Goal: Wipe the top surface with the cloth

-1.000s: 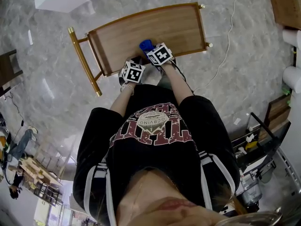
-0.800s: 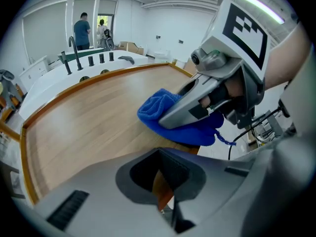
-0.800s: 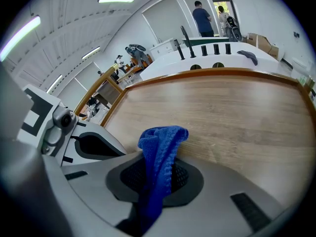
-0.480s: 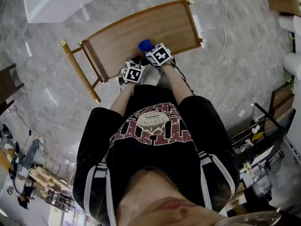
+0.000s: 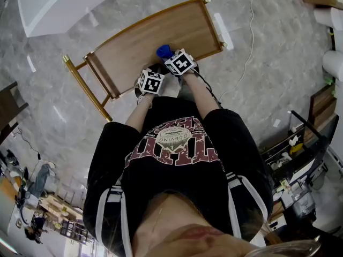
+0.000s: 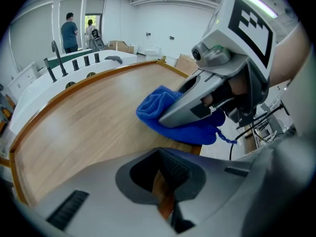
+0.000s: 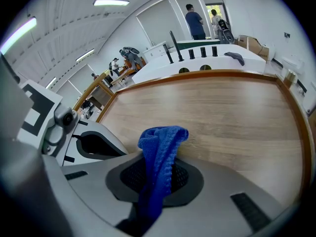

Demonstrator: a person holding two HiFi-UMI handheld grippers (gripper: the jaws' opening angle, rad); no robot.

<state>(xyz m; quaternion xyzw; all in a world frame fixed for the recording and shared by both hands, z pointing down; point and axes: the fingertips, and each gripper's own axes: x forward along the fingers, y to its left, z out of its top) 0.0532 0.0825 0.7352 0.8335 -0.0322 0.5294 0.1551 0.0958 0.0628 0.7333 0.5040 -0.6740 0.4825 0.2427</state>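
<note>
- One left gripper [image 6: 162,172]: its jaws are drawn together with nothing between them. It sits at the near edge of the table, just to the left of the other gripper.
- One table, with a wooden top [image 5: 155,33] inside a gold-coloured frame [image 5: 86,87]. The top stretches ahead of both grippers and to their left.
- One blue cloth [image 7: 160,142], a knitted one. It lies ahead and to the right of the left gripper, and is bunched under the nose of the right gripper.
- One right gripper [image 7: 158,171]: its jaws are clamped on the cloth. A fold stands up out of the jaws and the rest hangs down between them.
- In the head view the cloth pokes out just beyond the right gripper's marker cube [image 5: 180,62], touching the wooden top near its front edge.
- The left gripper's marker cube [image 5: 151,82] is just beside the right one, nearer the person.
- Two people [image 7: 195,19] stand in a doorway well beyond the table's far side.
</note>
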